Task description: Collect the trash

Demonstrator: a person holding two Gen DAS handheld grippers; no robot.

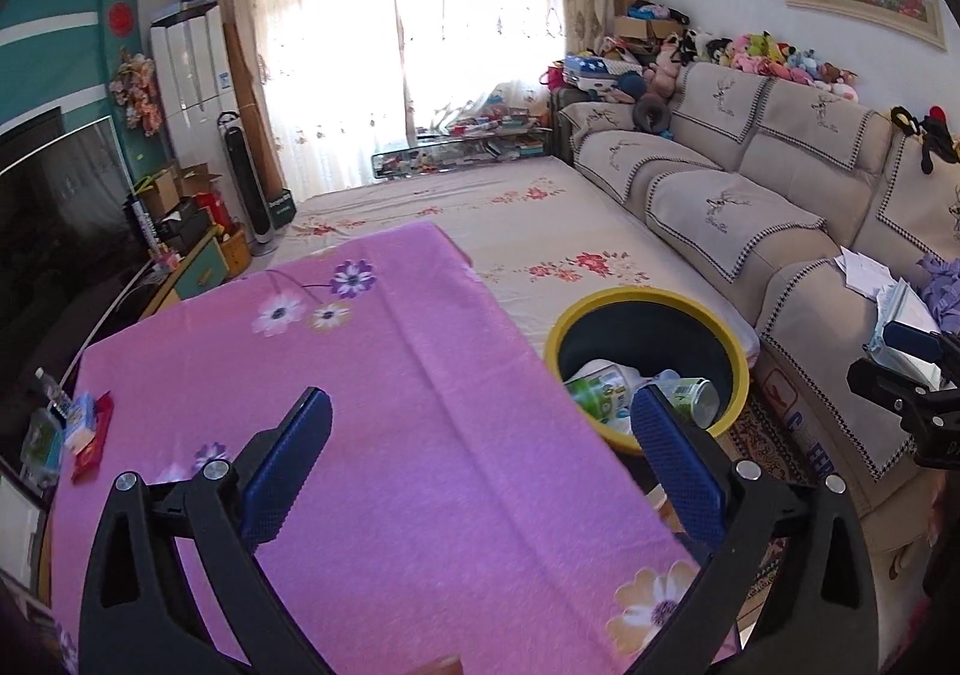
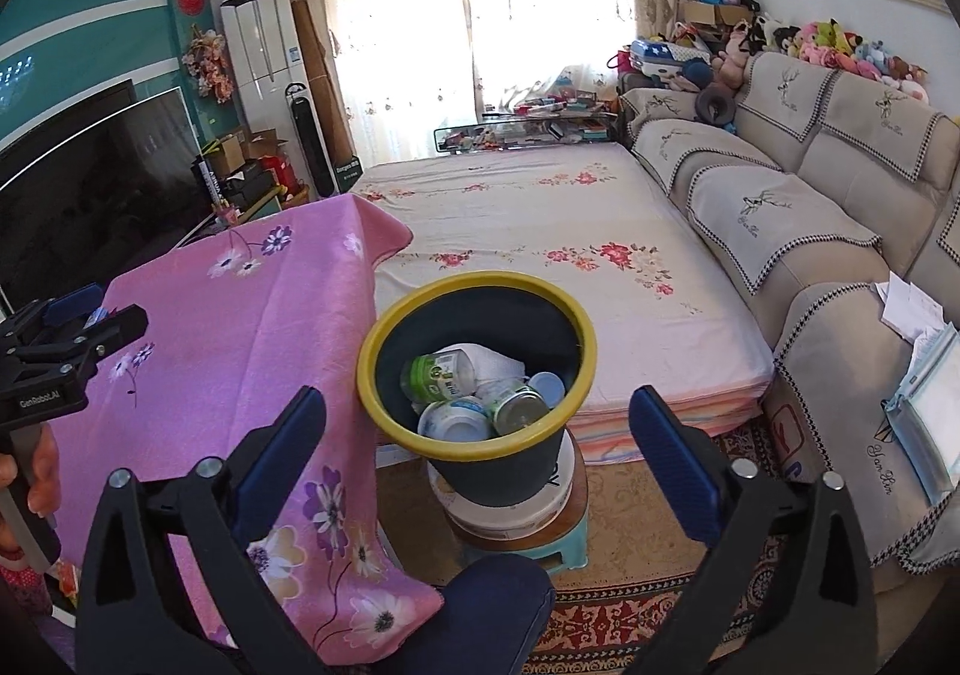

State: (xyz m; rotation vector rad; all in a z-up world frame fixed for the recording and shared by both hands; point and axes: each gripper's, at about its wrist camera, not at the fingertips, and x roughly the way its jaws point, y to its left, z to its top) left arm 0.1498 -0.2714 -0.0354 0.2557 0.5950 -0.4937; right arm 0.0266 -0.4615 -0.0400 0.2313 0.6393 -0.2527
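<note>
A dark bin with a yellow rim (image 2: 384, 315) stands on a stool beside the table and holds cans, cups and white paper; it also shows in the left wrist view (image 1: 729, 327). My right gripper (image 2: 477, 423) is open and empty, above the bin's near side. My left gripper (image 1: 480, 423) is open and empty over the pink flowered tablecloth (image 1: 390, 375). A red wrapper (image 1: 93, 438), a small packet (image 1: 81, 417) and a plastic bottle (image 1: 48, 384) lie at the table's far left edge, left of my left gripper.
A low bed with a floral sheet (image 2: 528, 231) lies behind the bin. A beige sofa (image 2: 828, 231) runs along the right, with papers (image 2: 924, 369) on it. A TV (image 2: 90, 183) stands at the left. A patterned rug (image 2: 630, 609) covers the floor.
</note>
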